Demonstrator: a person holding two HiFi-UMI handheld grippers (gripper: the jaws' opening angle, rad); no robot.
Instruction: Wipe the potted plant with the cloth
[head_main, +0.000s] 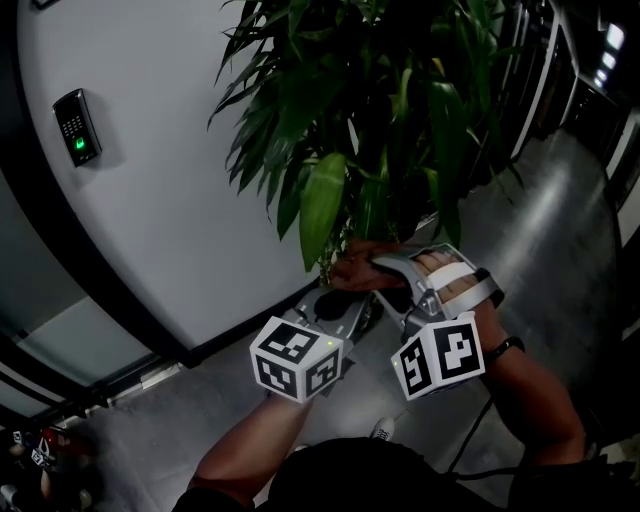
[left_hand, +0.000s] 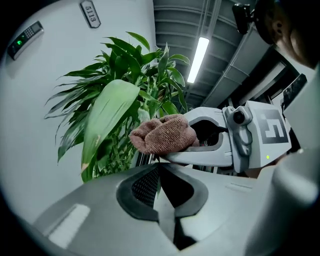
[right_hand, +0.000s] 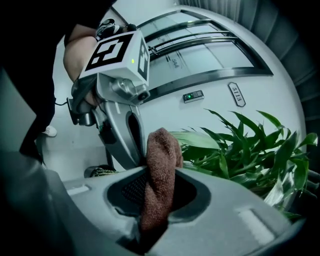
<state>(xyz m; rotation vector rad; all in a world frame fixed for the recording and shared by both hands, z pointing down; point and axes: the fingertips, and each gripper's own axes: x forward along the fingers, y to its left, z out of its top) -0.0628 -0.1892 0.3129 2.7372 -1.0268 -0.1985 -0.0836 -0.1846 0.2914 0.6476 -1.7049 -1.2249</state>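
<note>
1. Closest in, the left gripper (left_hand: 159, 172) had its jaws pressed right together, no gap at all. A thin pale-green sliver ran into the seam. It might've been a leaf seen edge-on, but honestly I couldn't tell.
2. The right gripper (right_hand: 159, 175) was clamped on the brown cloth (right_hand: 161, 150). The cloth filled the slot between its jaws and poked out past the tips as a rounded bunch.
3. The two were really close. The right gripper came in from the left one's right side and crossed just ahead of and above its tips, so the cloth wad sat right over the left jaws. Seen from the right gripper, the left one's marker cube (right_hand: 116, 52) was up and to the left.
4. Just left of the cloth, from the left gripper's side, a big pale leaf (left_hand: 107, 120) hung tip-down. The cloth was right beside it, though I couldn't tell whether they touched.
5. Beyond both grippers was the potted plant (head_main: 380, 120), loads of long dark green leaves. For the right gripper it spread ahead and to the right.
6. Farthest back, a curved white wall (head_main: 170, 200) stood behind the plant. A keypad (head_main: 77, 127) with a green light was well off to the left gripper's left, and grey floor (head_main: 560, 220) lay out past the right gripper.
</note>
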